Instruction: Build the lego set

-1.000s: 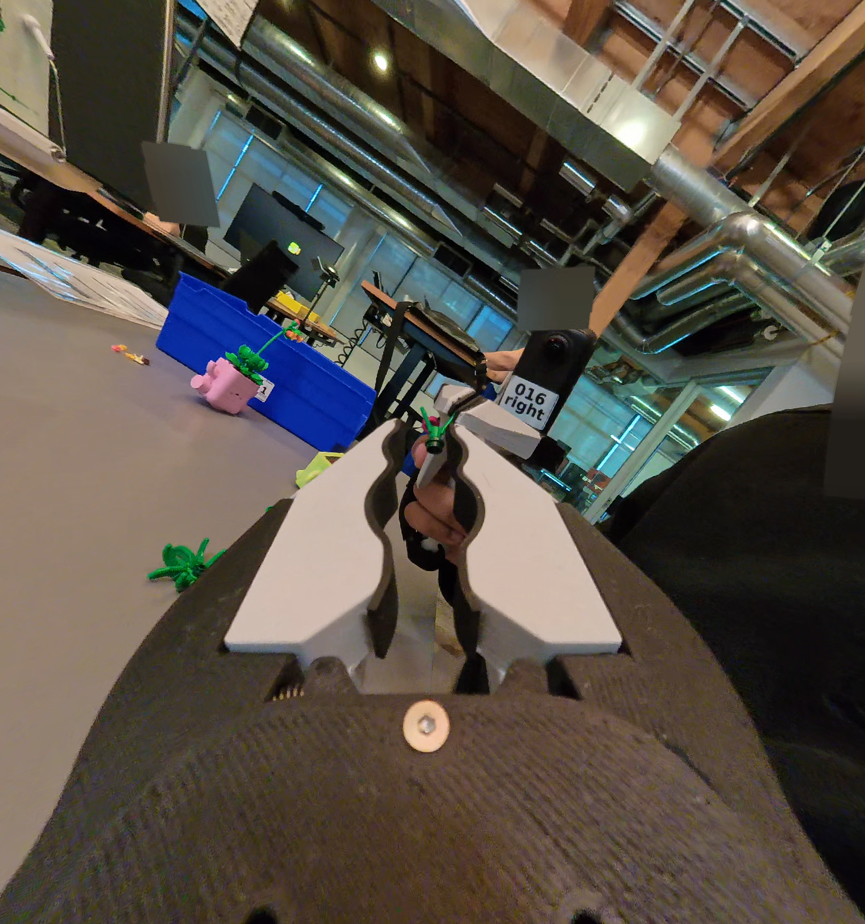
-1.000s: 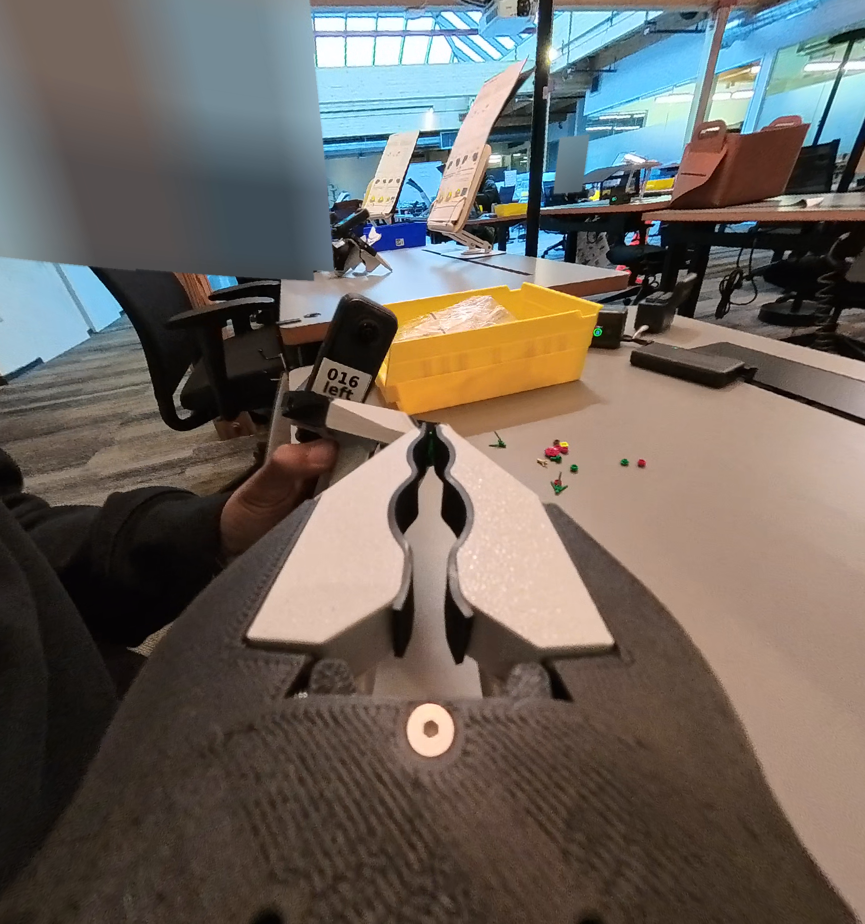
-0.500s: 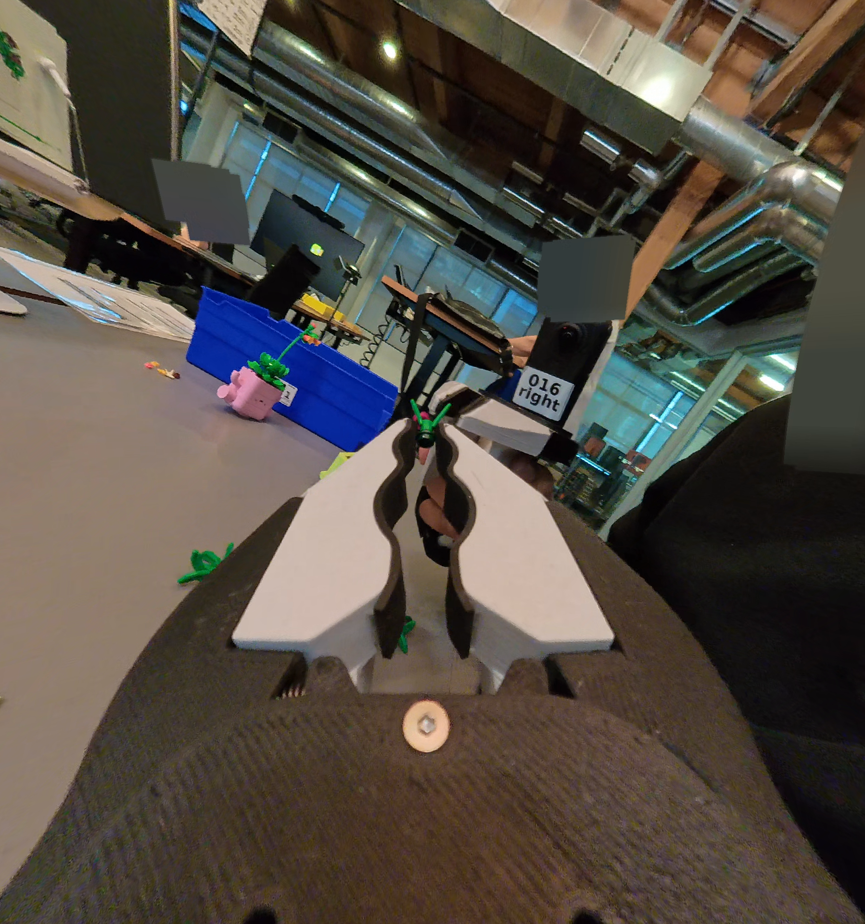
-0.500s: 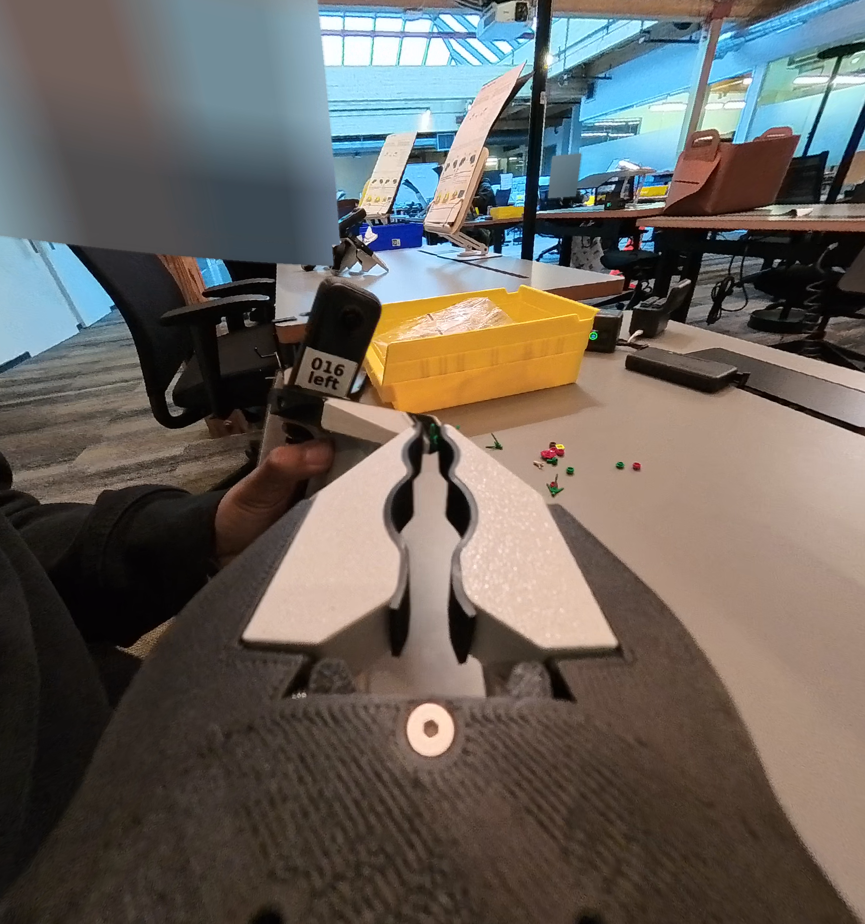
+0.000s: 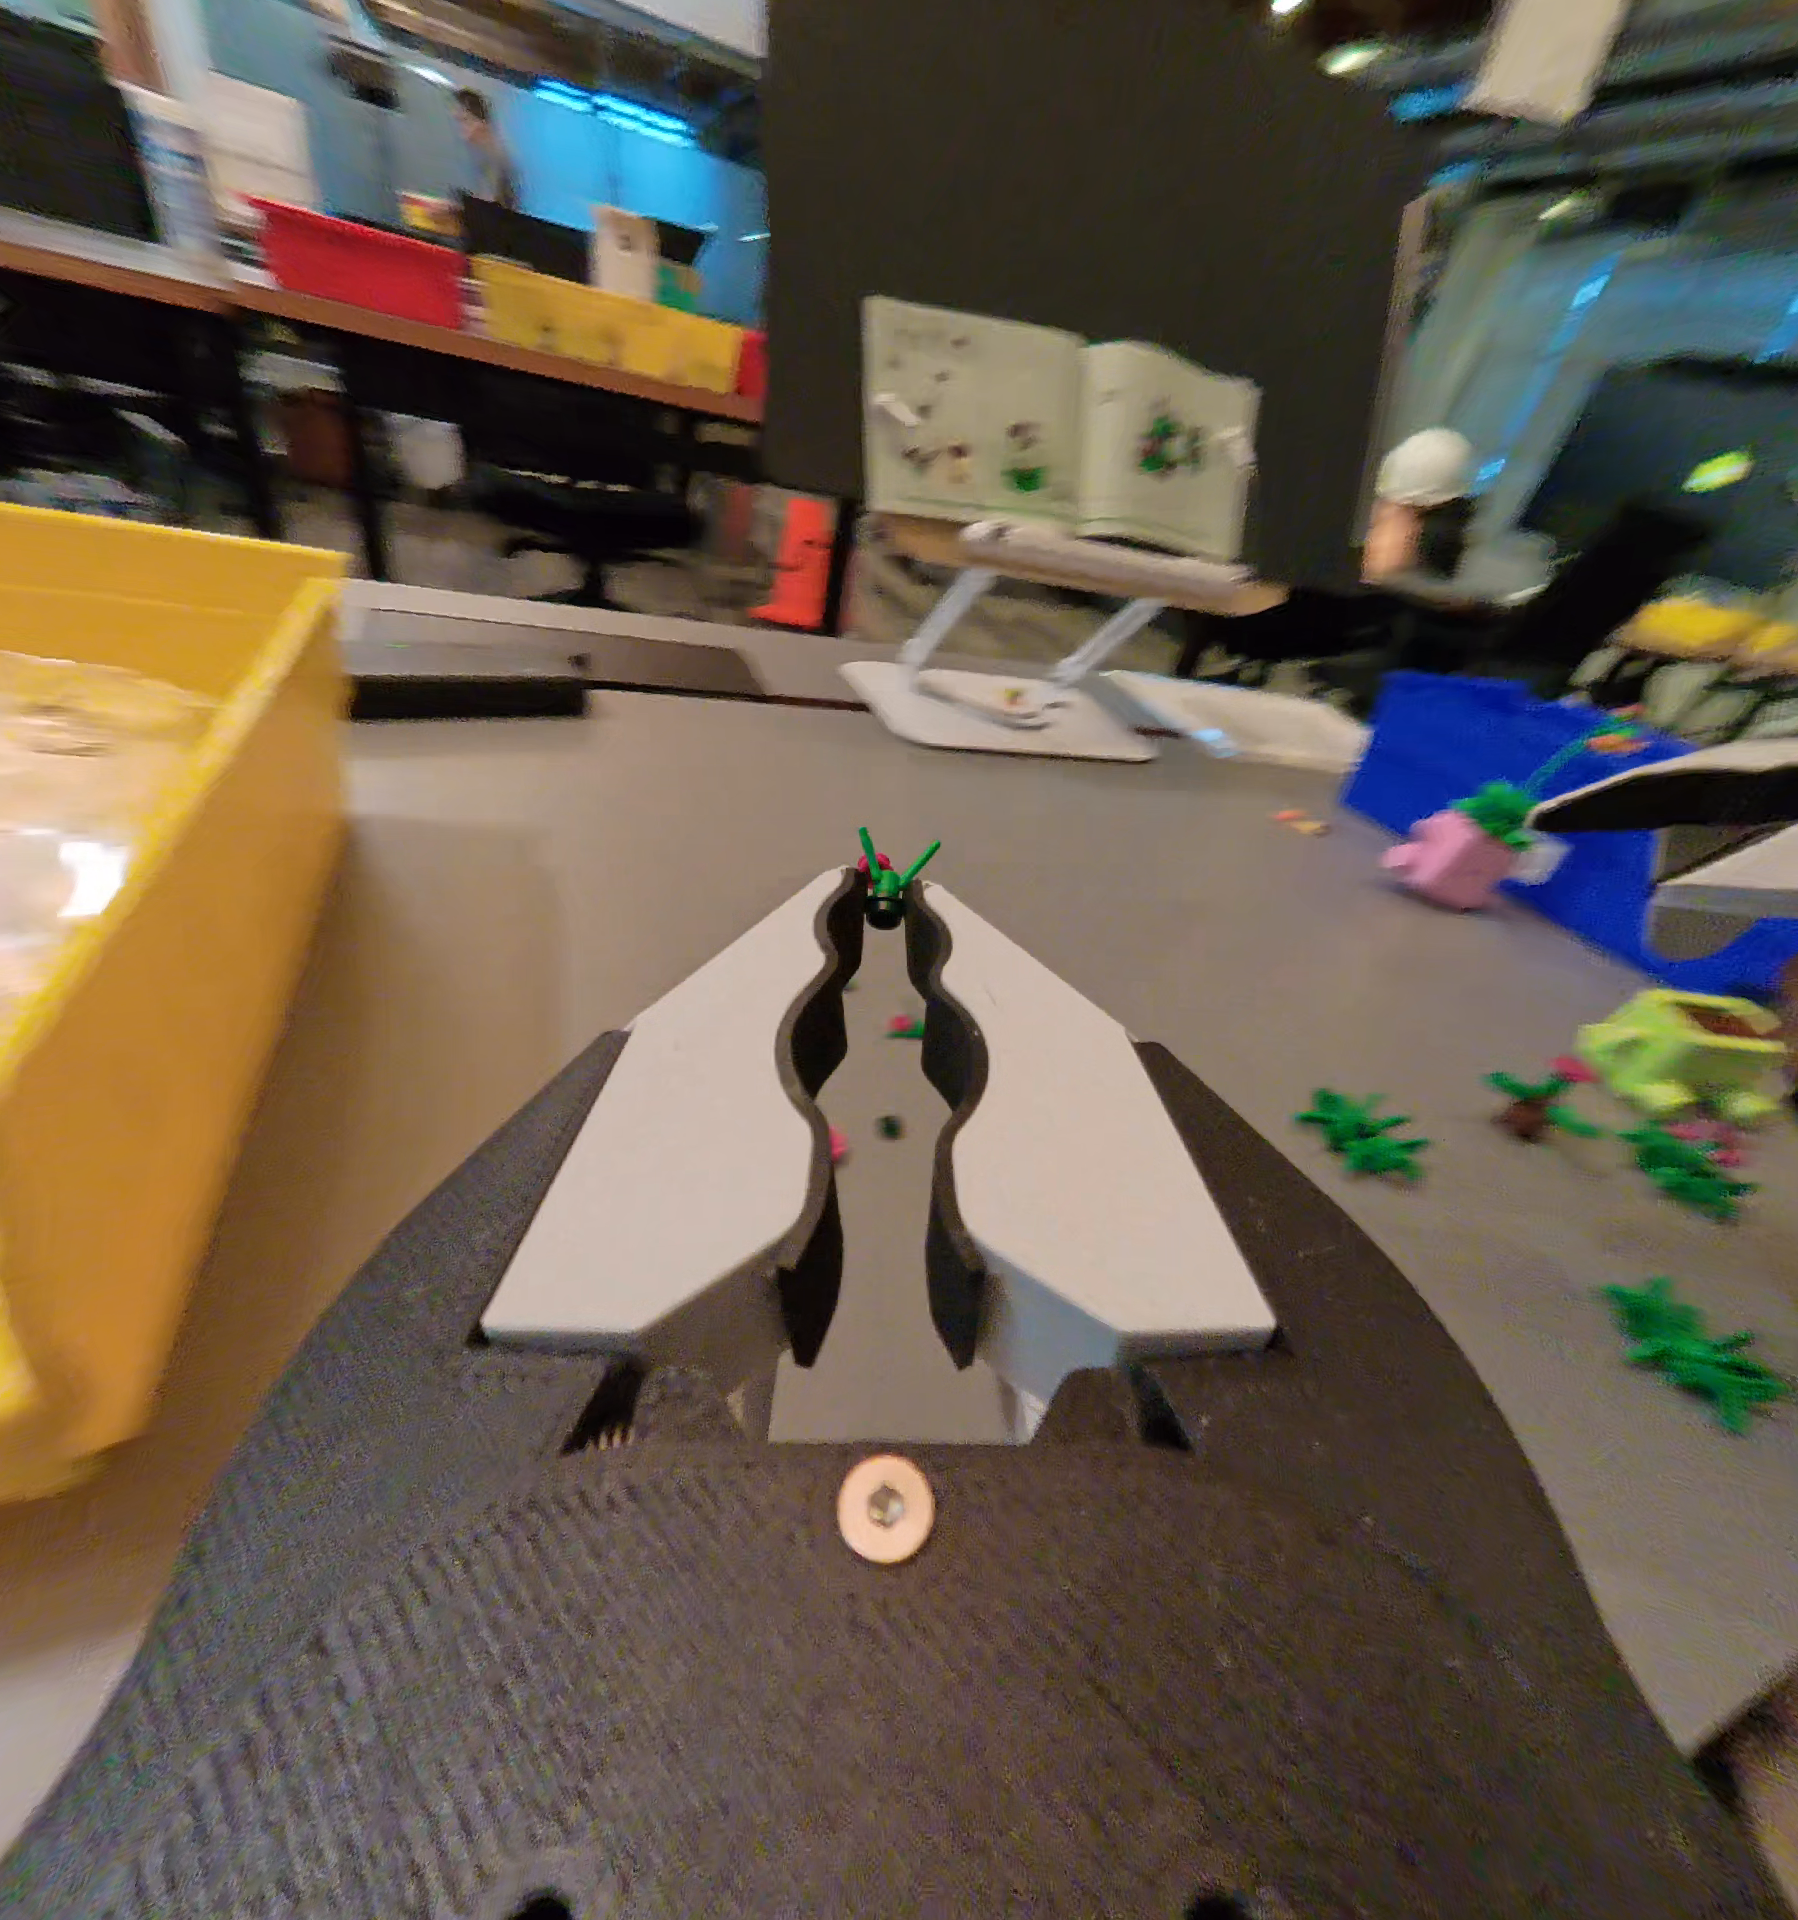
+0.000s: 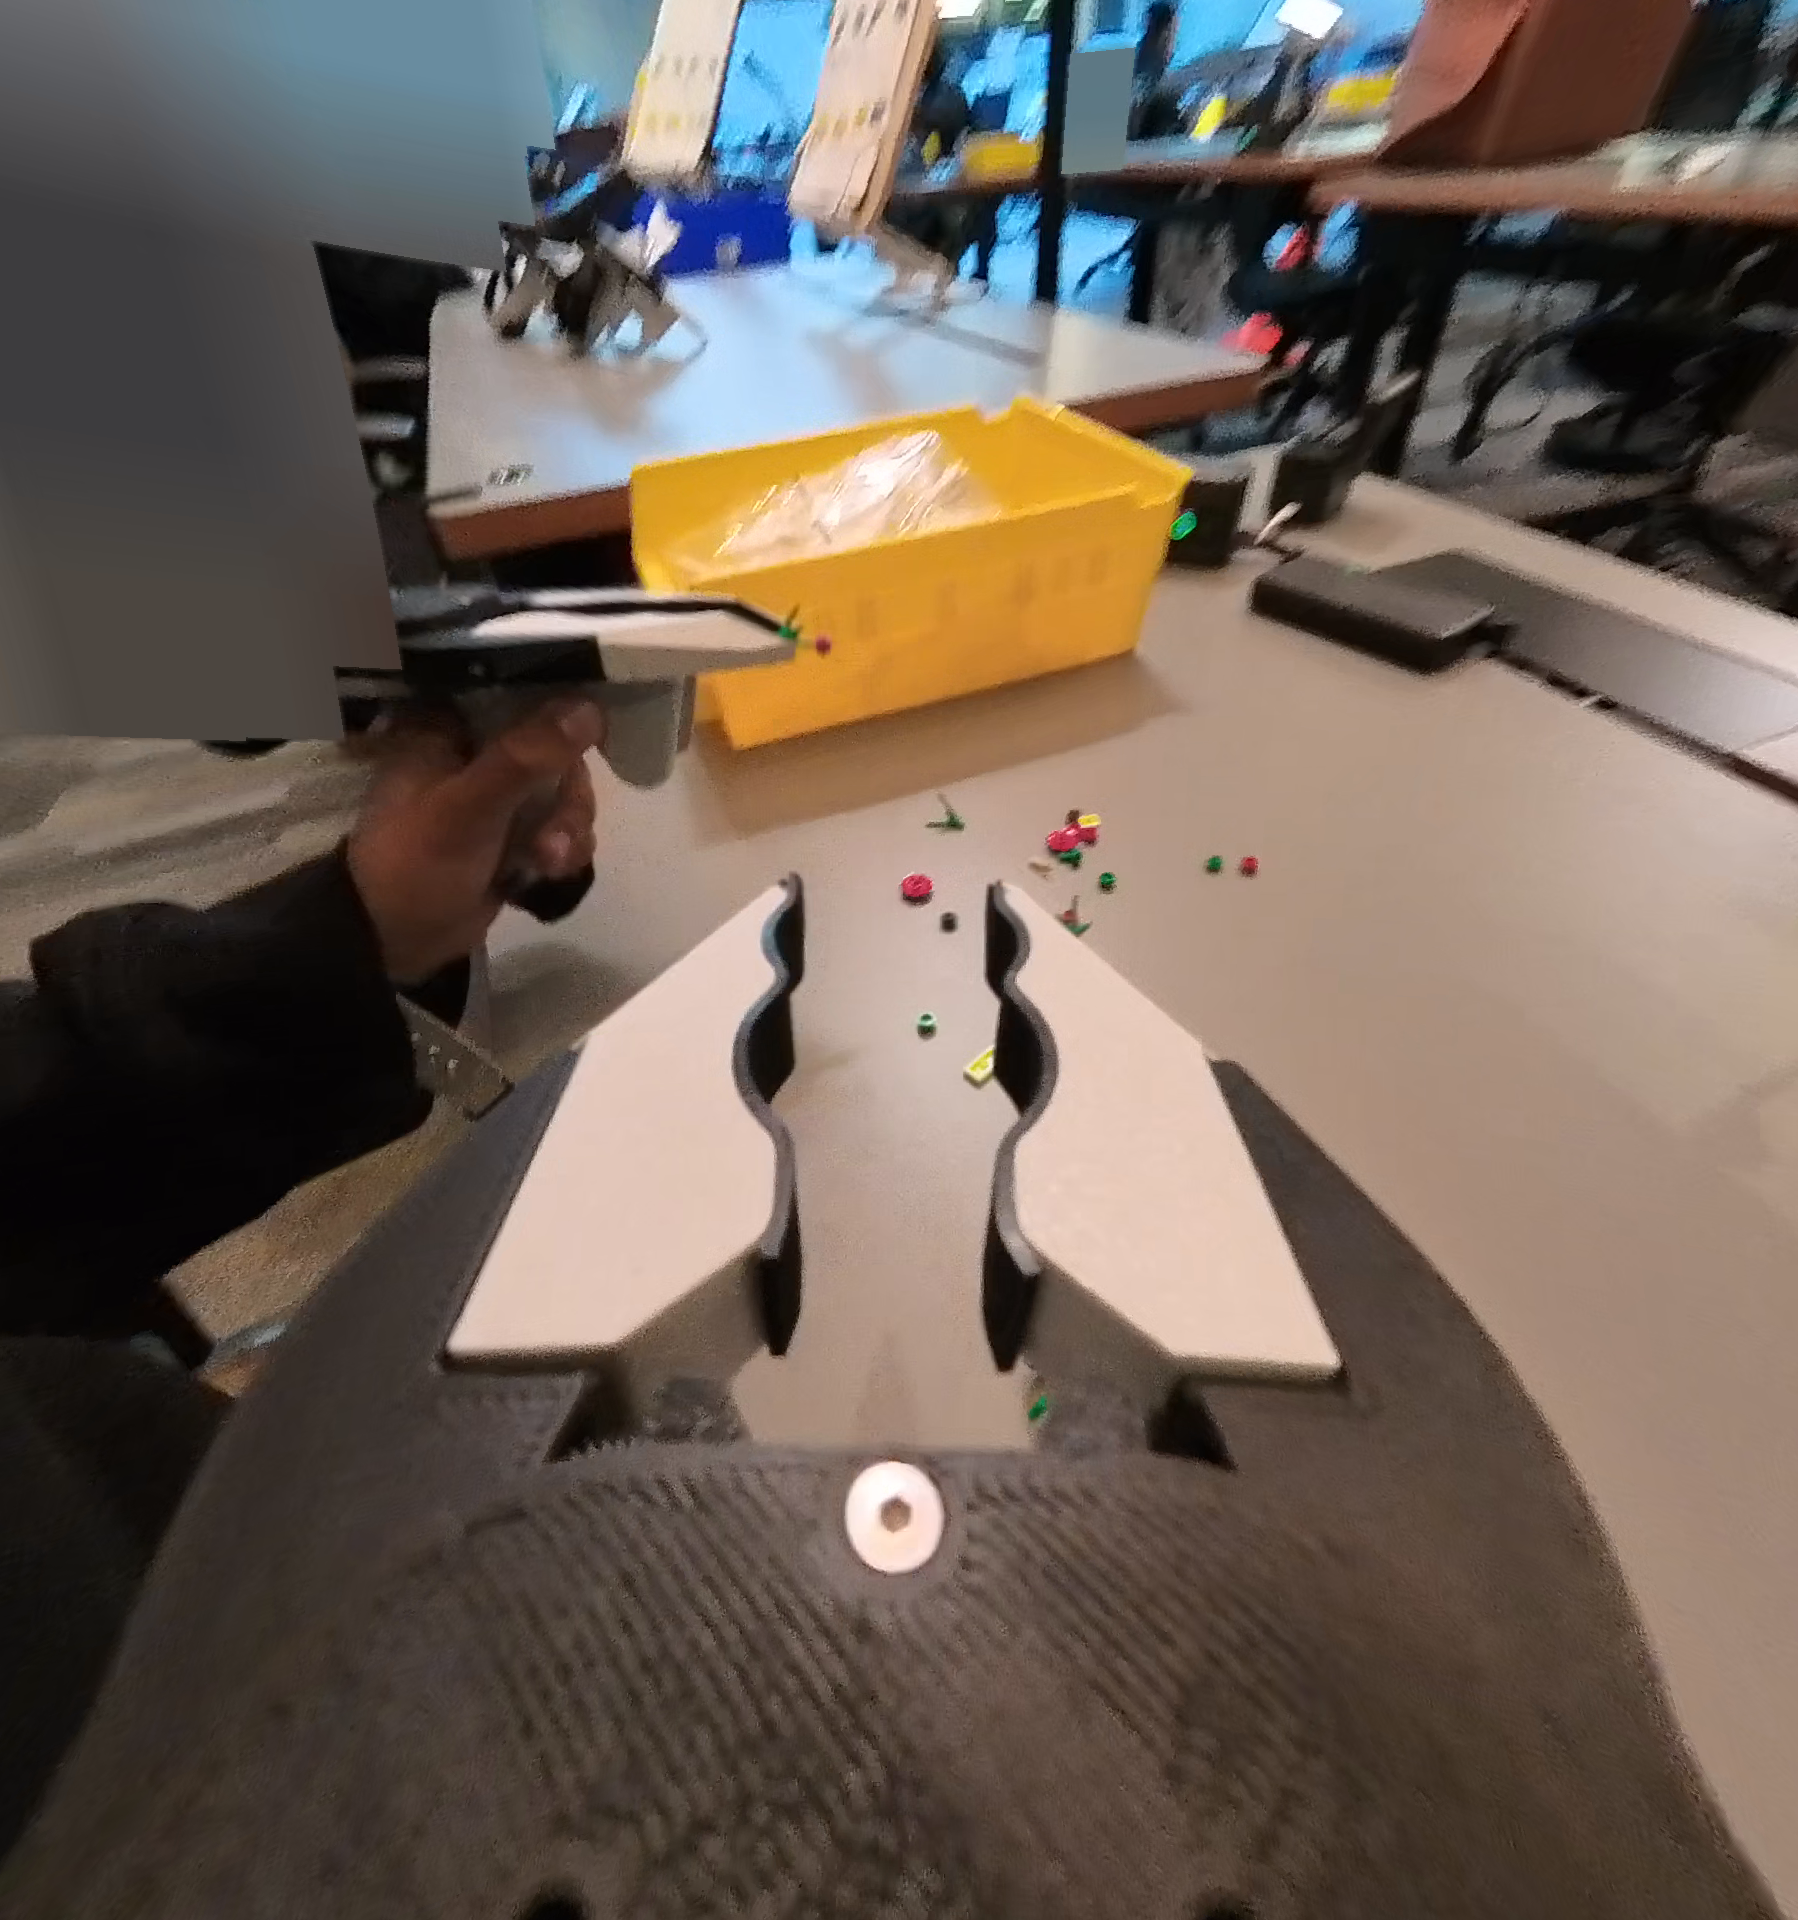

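A: Looking across the grey table (image 6: pixel 1446 1039), the yellow bin (image 6: pixel 926 613) sits at twelve o'clock from the right gripper (image 6: pixel 893 899), which is spread wide and carrying nothing.

B: And the left gripper (image 5: pixel 882 891)?

A: Clenched on a tiny green sprig piece (image 5: pixel 890 883), pinched right at the tips, its thin stems sticking up and forward past them, a speck of pink just behind.

B: So where's the next part?

A: Loose bits lie scattered at twelve to one o'clock of the right gripper; a small pink round piece (image 6: pixel 916 886) and a dark stud (image 6: pixel 947 921) sit just beyond its tips. I'd judge the empty right one nearer and better placed.

B: The pink pot (image 5: pixel 1451 857)?

A: Two o'clock from the left gripper, well apart.
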The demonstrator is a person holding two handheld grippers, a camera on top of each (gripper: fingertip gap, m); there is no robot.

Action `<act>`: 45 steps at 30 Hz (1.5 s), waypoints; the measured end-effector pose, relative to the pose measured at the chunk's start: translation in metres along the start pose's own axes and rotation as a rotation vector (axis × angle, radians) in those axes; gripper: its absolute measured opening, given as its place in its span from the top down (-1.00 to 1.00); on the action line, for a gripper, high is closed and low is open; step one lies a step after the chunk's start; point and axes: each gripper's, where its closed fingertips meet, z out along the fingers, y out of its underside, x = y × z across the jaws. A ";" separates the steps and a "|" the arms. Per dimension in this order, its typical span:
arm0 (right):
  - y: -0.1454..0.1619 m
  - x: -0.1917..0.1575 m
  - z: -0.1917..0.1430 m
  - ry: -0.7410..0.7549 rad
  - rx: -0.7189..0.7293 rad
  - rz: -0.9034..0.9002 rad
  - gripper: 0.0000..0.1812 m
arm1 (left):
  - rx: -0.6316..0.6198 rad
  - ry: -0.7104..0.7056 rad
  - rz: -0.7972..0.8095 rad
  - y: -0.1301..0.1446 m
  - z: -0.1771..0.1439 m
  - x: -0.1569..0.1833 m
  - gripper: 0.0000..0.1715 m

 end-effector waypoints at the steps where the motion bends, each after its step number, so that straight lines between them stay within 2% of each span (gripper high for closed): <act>1: 0.001 0.000 0.010 -0.030 -0.048 0.005 0.62 | -0.012 -0.046 0.024 0.001 -0.004 -0.010 0.94; 3: 0.000 -0.002 0.032 -0.090 -0.141 0.013 0.61 | -0.023 -0.082 0.029 0.002 -0.007 -0.021 0.94; 6: -0.004 0.000 0.069 -0.151 -0.244 -0.038 0.65 | -0.020 -0.059 -0.017 0.004 -0.007 -0.023 0.94; 10: 0.013 0.028 0.107 -0.115 -0.438 -0.165 0.79 | -0.021 -0.024 -0.058 0.006 -0.006 -0.022 0.94; 15: 0.043 0.063 0.133 -0.084 -0.596 -0.173 0.88 | -0.014 0.012 -0.122 0.006 -0.006 -0.023 0.94; 18: 0.066 0.063 0.135 -0.094 -0.690 -0.111 0.86 | -0.006 0.020 -0.151 0.005 -0.007 -0.026 0.94; 23: 0.082 0.065 0.142 -0.056 -0.704 -0.145 0.87 | 0.000 0.044 -0.196 0.006 -0.006 -0.026 0.94; 28: 0.081 0.082 0.157 -0.048 -0.694 -0.061 0.88 | -0.012 0.063 -0.205 0.008 -0.004 -0.021 0.94; 32: 0.084 0.110 0.162 0.031 -0.745 -0.088 0.89 | -0.015 0.068 -0.208 0.009 -0.003 -0.021 0.94; 35: 0.077 0.138 0.166 0.085 -0.747 -0.146 0.83 | -0.017 0.073 -0.214 0.010 -0.003 -0.020 0.94; 40: 0.075 0.153 0.183 -0.035 -0.701 -0.069 0.79 | -0.019 0.080 -0.219 0.010 -0.002 -0.020 0.94; 45: 0.091 0.163 0.190 -0.063 -0.737 -0.160 0.81 | -0.018 0.076 -0.224 0.010 -0.003 -0.021 0.94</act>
